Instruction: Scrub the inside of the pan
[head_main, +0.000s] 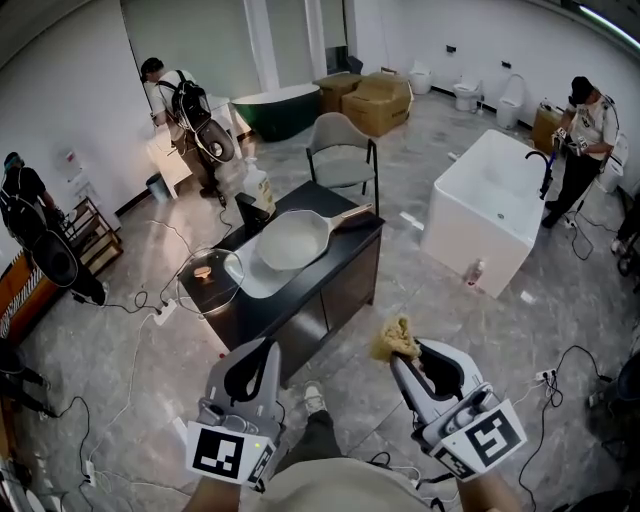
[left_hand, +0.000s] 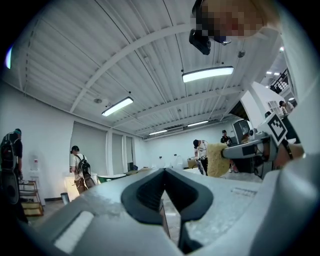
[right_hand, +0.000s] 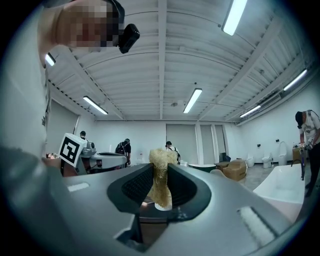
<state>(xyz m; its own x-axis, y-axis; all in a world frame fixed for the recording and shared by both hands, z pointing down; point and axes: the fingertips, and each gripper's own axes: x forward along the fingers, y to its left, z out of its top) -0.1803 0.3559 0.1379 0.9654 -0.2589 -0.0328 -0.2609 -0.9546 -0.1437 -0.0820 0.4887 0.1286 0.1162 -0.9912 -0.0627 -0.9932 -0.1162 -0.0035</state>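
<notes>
The black table (head_main: 335, 262) is standing well ahead of both tools, carrying the pan (head_main: 292, 240), which is lying mouth-up with its handle reaching away toward the right tool's side, so its inside is sitting open to a scrub from above. The left tool (head_main: 266, 347) is pointing level with its jaws pressed together on nothing, probably being kept free to steady the pan. The right tool (head_main: 402, 358) is clamping a yellow sponge (head_main: 396, 338), whose ragged bulk is sticking out past the tips, likely so that sponge rather than jaw is meeting the metal.
</notes>
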